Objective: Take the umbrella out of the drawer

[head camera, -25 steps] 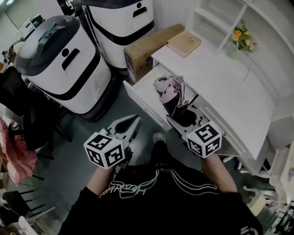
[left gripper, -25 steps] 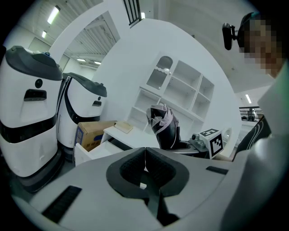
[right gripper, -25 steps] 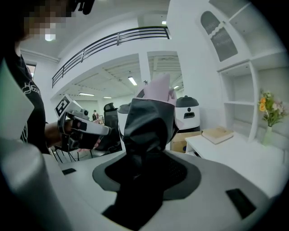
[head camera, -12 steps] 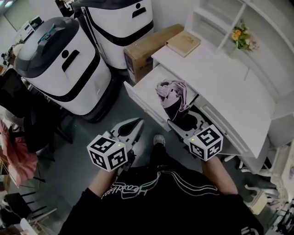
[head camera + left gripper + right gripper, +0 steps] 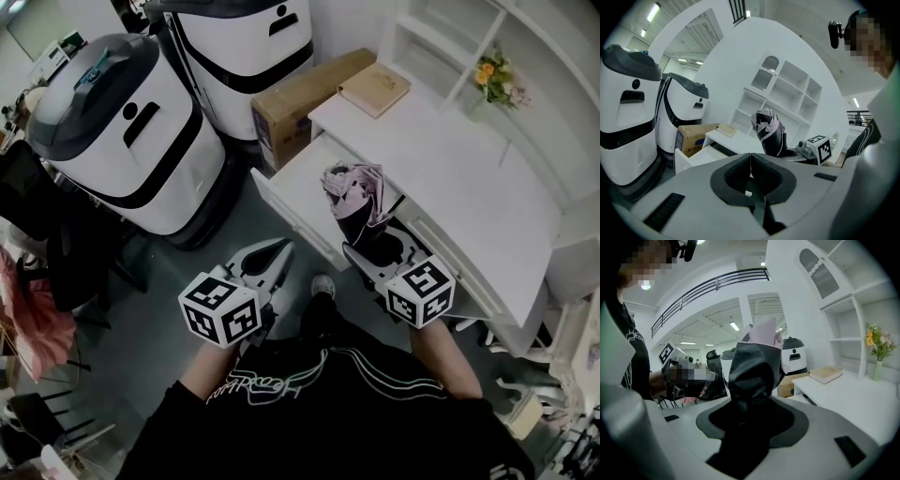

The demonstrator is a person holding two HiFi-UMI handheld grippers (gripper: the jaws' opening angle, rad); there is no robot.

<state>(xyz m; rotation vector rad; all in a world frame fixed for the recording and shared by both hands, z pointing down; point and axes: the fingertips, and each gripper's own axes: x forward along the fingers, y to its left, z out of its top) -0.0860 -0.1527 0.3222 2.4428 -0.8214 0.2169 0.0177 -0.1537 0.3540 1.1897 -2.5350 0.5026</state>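
Note:
A folded umbrella (image 5: 358,202), black with pale pink fabric bunched at its top, stands upright over the open white drawer (image 5: 295,183) of the desk. My right gripper (image 5: 375,246) is shut on its lower black part. In the right gripper view the umbrella (image 5: 754,371) fills the gap between the jaws of the right gripper (image 5: 752,413). My left gripper (image 5: 279,248) hangs to the left of the drawer front, shut with nothing in it. In the left gripper view the left gripper (image 5: 750,157) has its pads meeting, with the umbrella (image 5: 769,133) ahead and to the right.
Two large white-and-black machines (image 5: 122,122) stand left of the desk, with a cardboard box (image 5: 300,98) beside them. A book (image 5: 375,87) lies on the white desk top (image 5: 450,178). Flowers (image 5: 495,80) stand on the shelf. A chair (image 5: 37,225) is at far left.
The umbrella's pink top has shifted slightly to the right in the head view. Both grippers have stayed almost where they were.

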